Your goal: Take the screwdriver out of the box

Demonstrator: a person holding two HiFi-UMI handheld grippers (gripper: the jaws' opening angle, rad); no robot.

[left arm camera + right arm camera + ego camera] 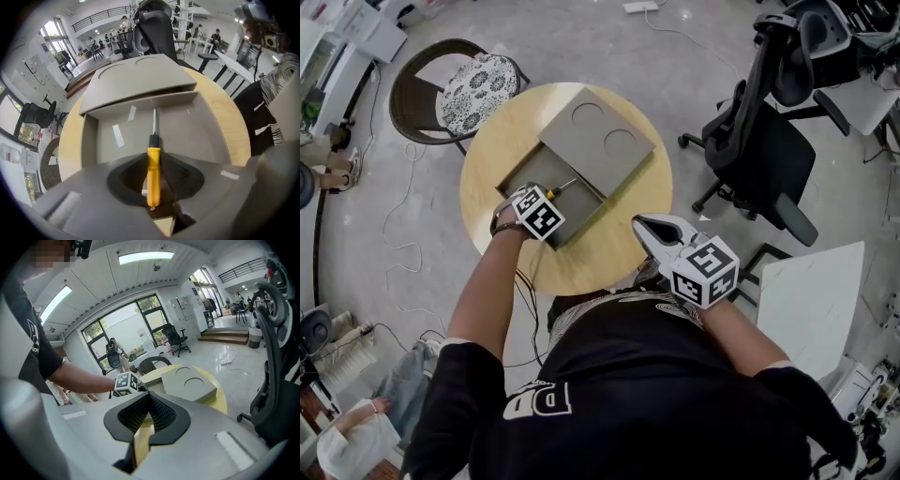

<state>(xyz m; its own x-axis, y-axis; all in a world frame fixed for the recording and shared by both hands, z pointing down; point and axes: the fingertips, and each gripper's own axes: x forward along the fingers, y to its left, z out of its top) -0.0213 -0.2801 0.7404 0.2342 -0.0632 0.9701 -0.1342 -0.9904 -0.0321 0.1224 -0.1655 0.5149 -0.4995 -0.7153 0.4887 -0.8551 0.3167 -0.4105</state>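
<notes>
A grey box [517, 178] lies open on the round wooden table [619, 239], its lid [598, 141] slid off toward the far right. Inside lies a screwdriver [562, 187] with a yellow handle [153, 176] and a thin metal shaft. My left gripper [547, 197] points steeply down into the box. In the left gripper view the left gripper [153, 157] is open, with the handle lying lengthwise between the jaws. My right gripper [639, 223] hovers over the table's near right edge, shut and empty; in its own view the right gripper [149, 397] faces the lid [187, 383].
A wicker chair with a patterned cushion [478, 89] stands beyond the table at the left. A black office chair [769, 150] is at the right, and a white tabletop [811, 300] is near right. Cables run across the floor.
</notes>
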